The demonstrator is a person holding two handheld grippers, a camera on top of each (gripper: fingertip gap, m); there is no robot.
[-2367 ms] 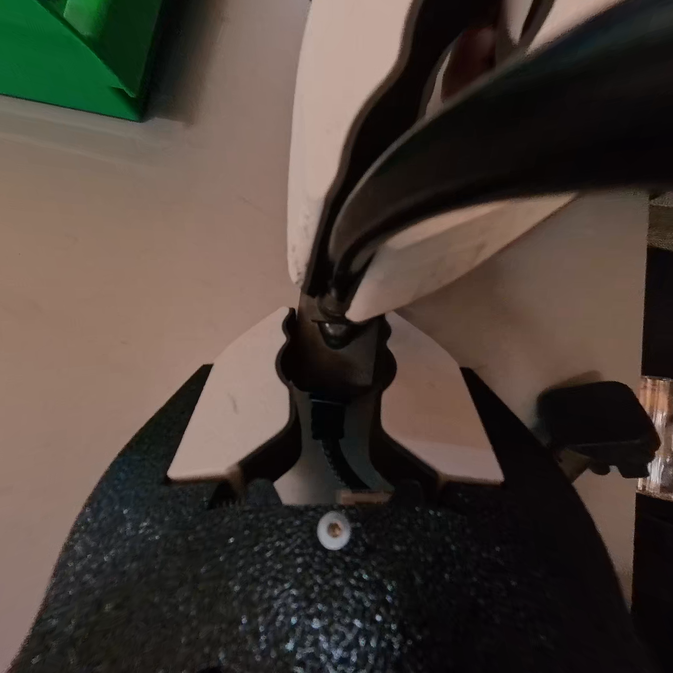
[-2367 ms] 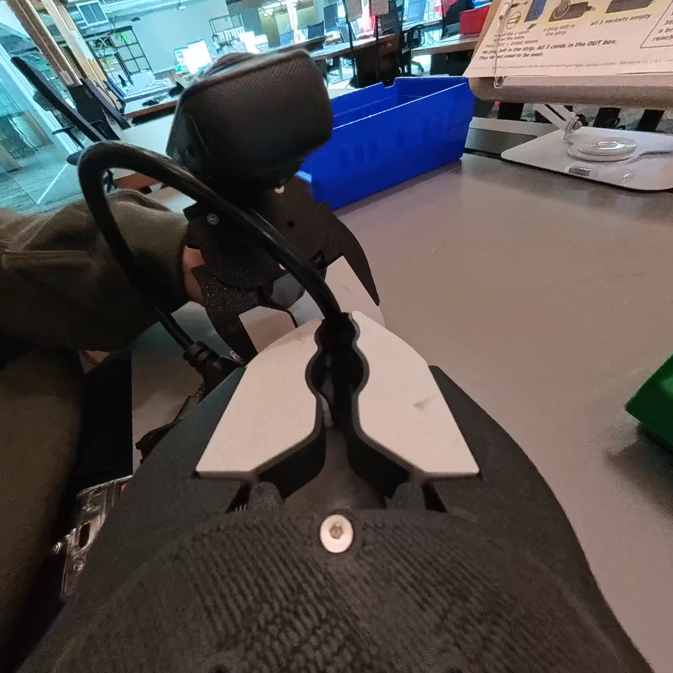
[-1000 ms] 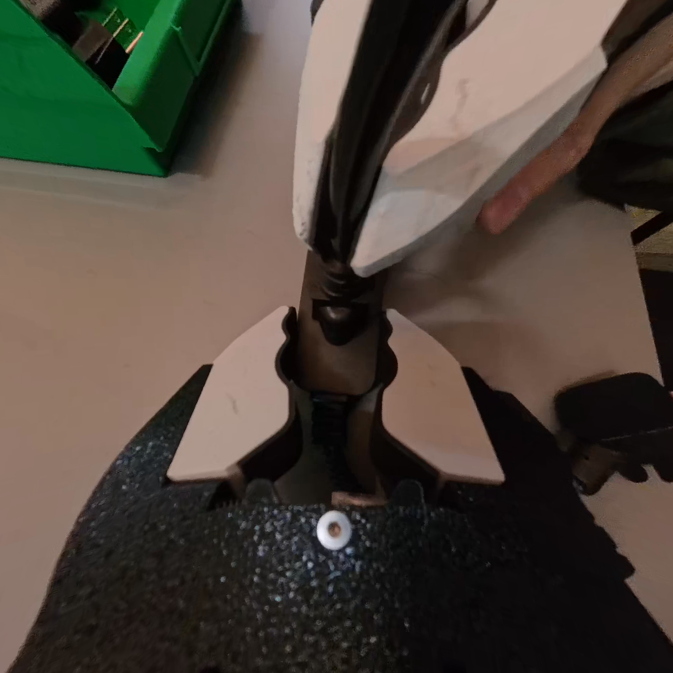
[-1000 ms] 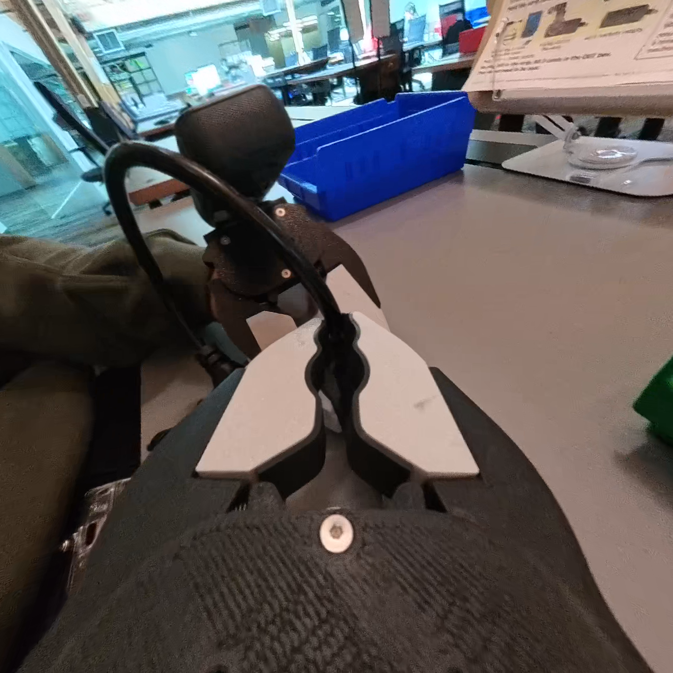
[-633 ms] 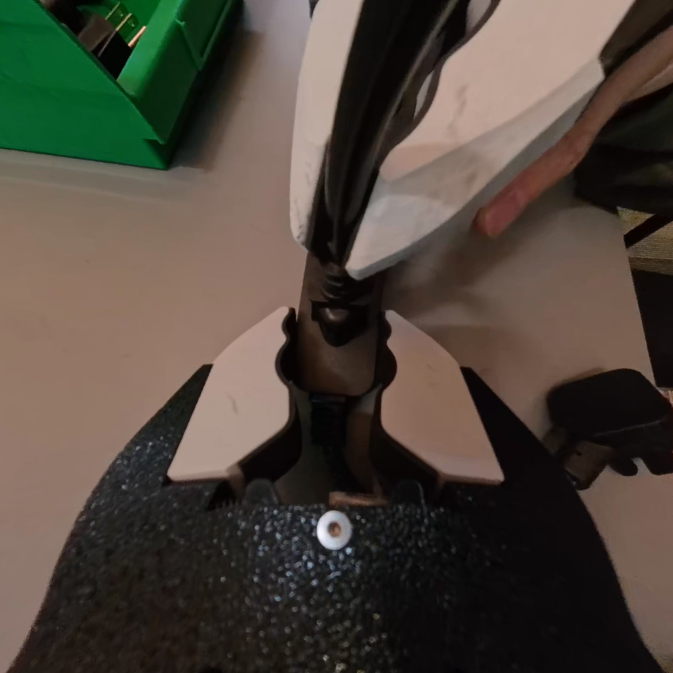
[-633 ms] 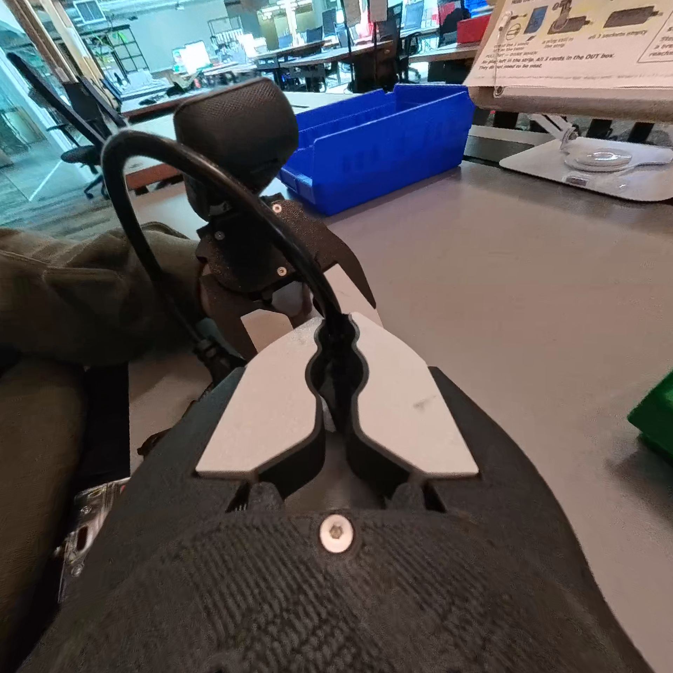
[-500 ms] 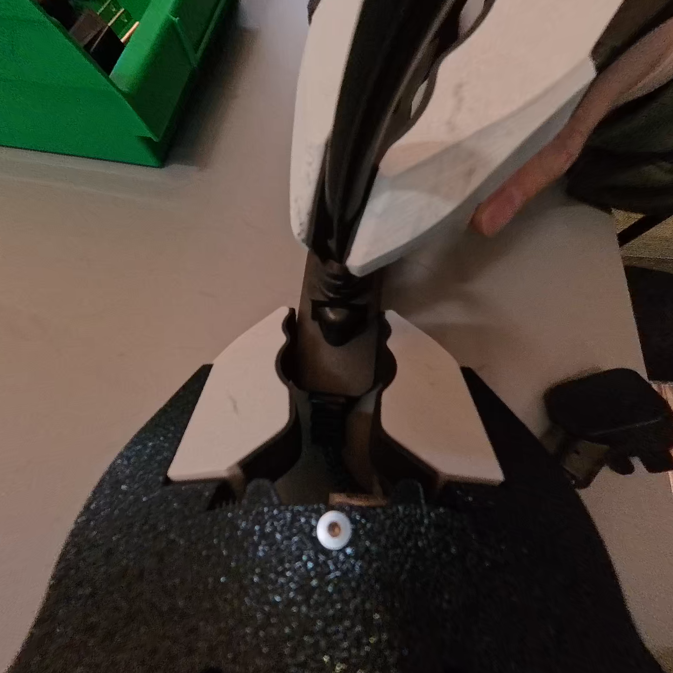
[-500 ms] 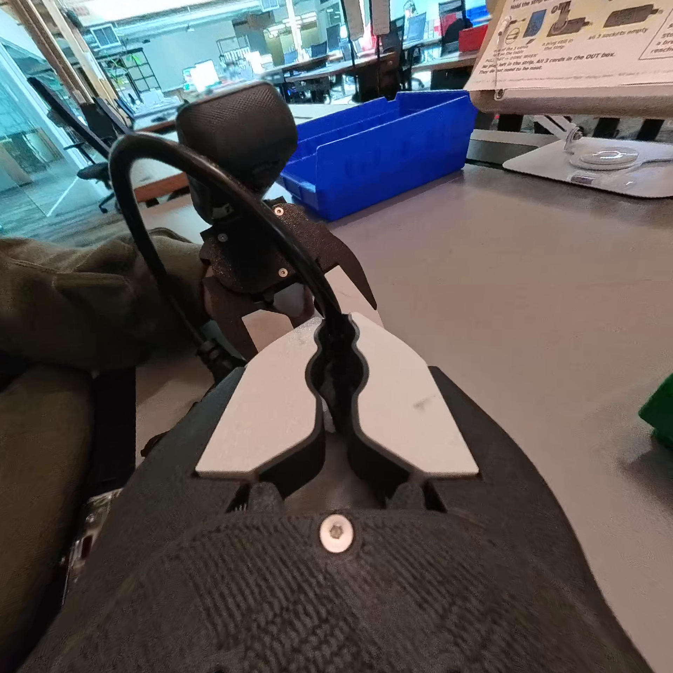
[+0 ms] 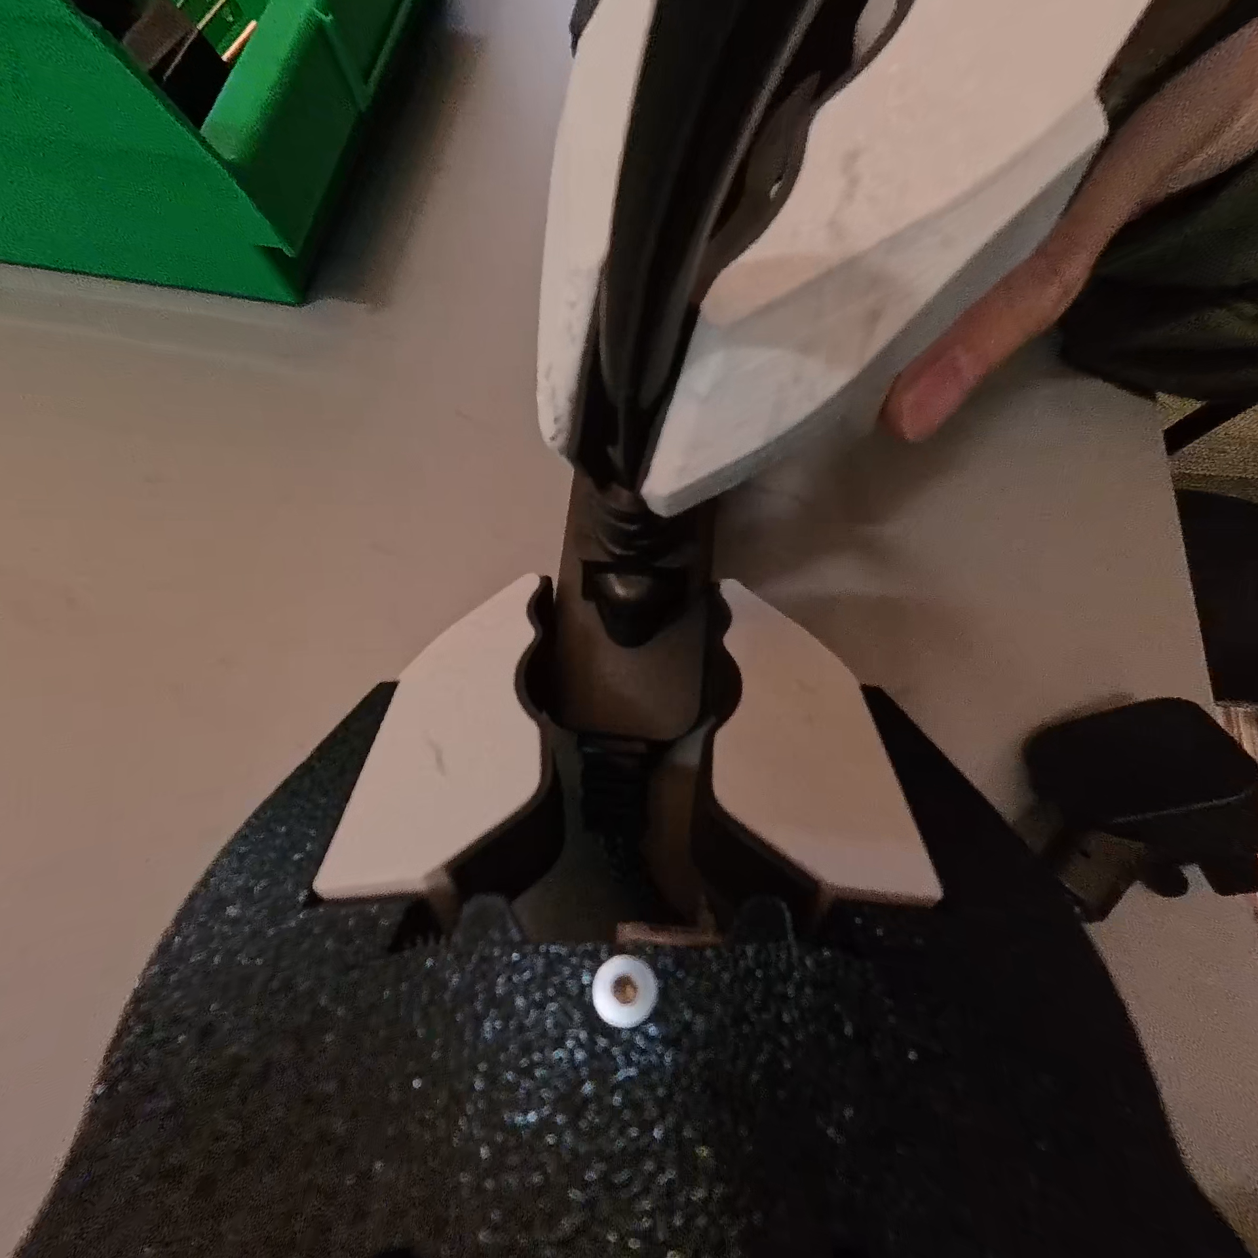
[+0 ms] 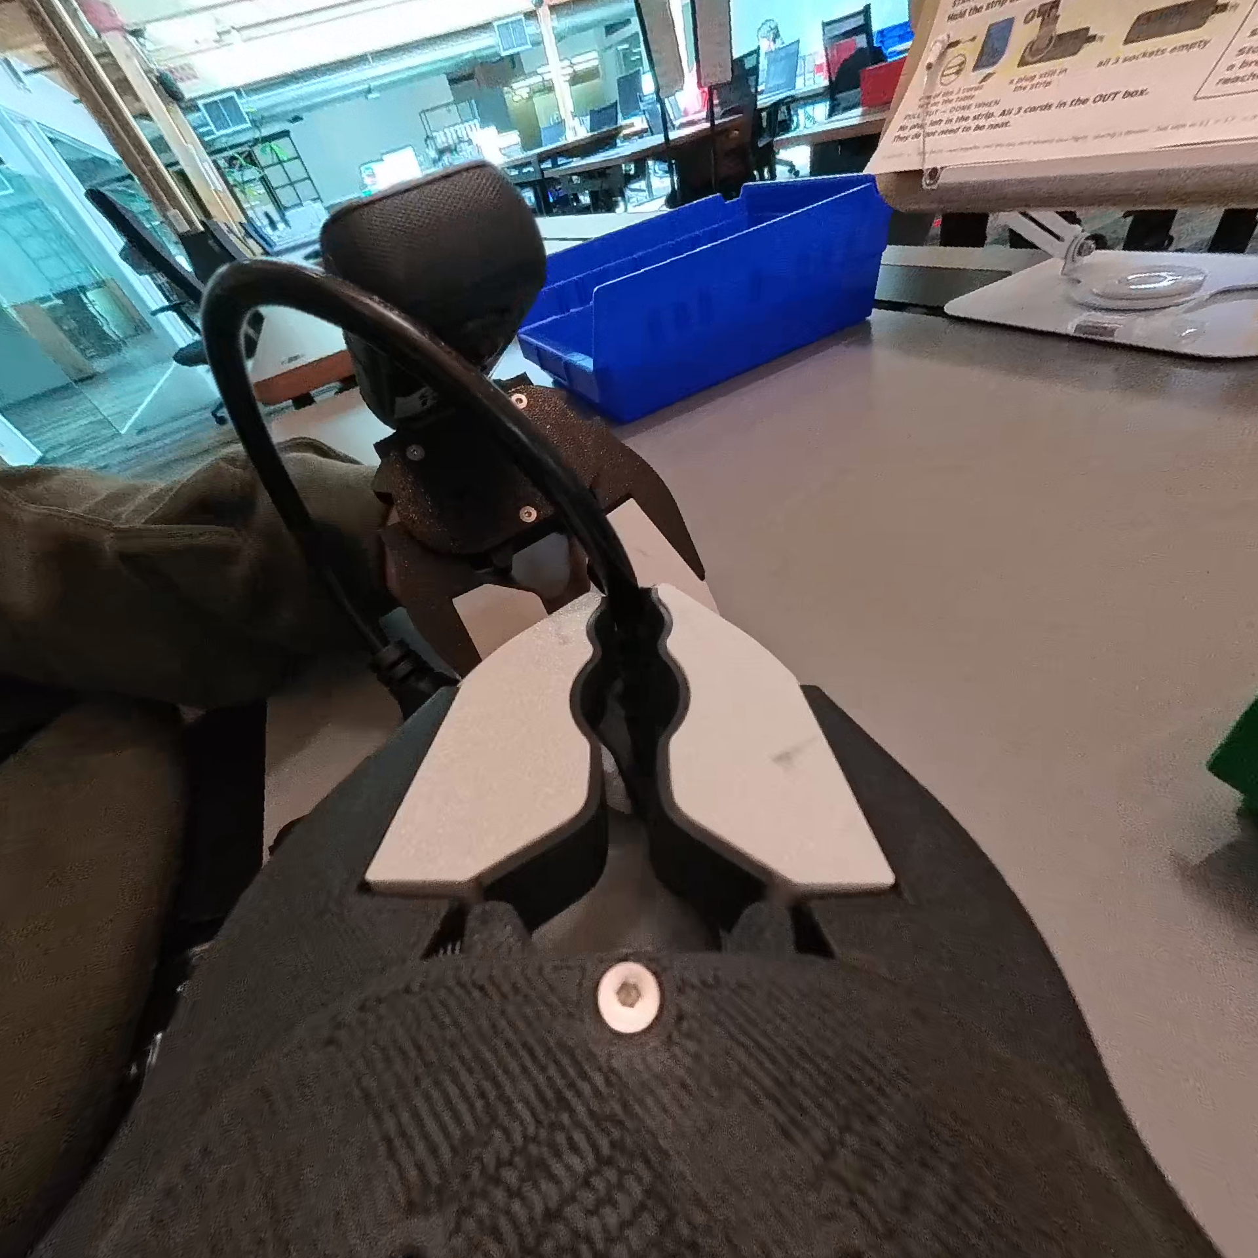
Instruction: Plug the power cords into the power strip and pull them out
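Left wrist view: my left gripper (image 9: pixel 630 653) clamps dark plug body (image 9: pixel 623 674); right gripper (image 9: pixel 613 436) just ahead pinches black cord (image 9: pixel 647 204) at strain relief. Green bin (image 9: pixel 136 156) upper left (second plug (image 9: pixel 1150 783) at right edge, blurred).

Right wrist view: right gripper (image 10: pixel 630 653) closed narrow on cord (image 10: pixel 286 436), which loops up-left past left gripper (image 10: pixel 517 592). Only here: blue bin (image 10: pixel 715 299), sleeve (image 10: pixel 170 572), grey table (image 10: pixel 953 544). Power strip: cannot tell where.

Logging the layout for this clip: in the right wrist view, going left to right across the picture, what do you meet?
Olive sleeve → black cord loop → left claw → blue bin → white stand base → green bin corner.
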